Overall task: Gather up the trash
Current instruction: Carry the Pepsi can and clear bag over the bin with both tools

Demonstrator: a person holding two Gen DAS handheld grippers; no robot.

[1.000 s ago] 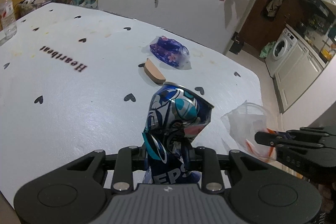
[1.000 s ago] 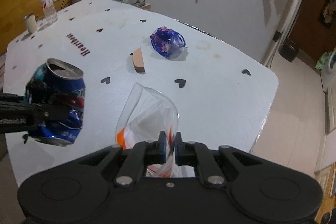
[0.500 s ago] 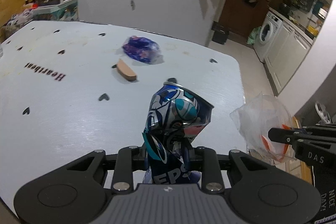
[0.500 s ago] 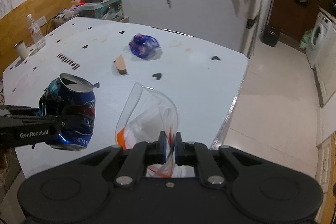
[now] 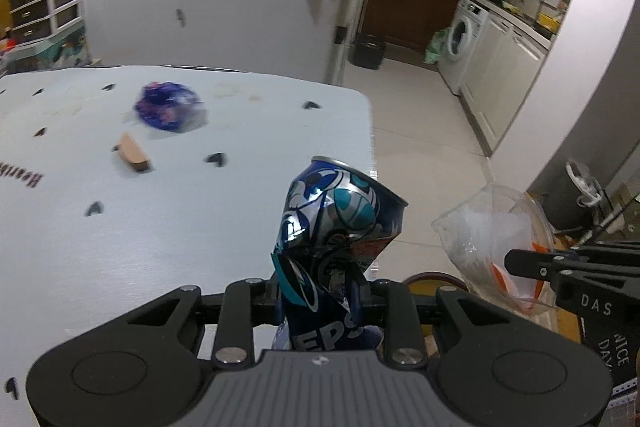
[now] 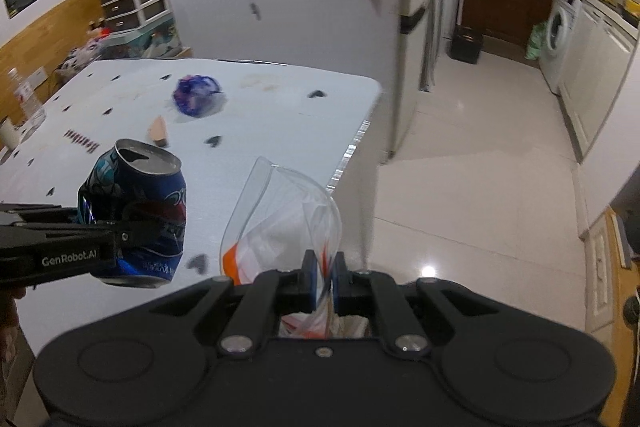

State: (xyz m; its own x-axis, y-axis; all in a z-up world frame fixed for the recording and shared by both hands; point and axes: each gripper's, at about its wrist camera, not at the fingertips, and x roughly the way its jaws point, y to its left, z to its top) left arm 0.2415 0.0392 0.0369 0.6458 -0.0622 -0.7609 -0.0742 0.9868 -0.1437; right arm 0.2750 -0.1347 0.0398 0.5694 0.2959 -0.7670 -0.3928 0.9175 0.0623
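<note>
Both hands swung off the table (image 5: 168,251) edge. My left gripper (image 5: 320,279) stays clamped on the crushed Pepsi can (image 5: 340,223), right gripper (image 6: 323,277) pinching the clear plastic bag (image 6: 288,223) beside it. Next, I'd guess: bin both.

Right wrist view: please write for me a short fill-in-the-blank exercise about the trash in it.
1. The left hand-held gripper is shut on a crushed ____.
2. The right hand-held gripper pinches a clear plastic ____.
3. The purple wrapper lies on the ____.

Missing words: can; bag; table.
</note>
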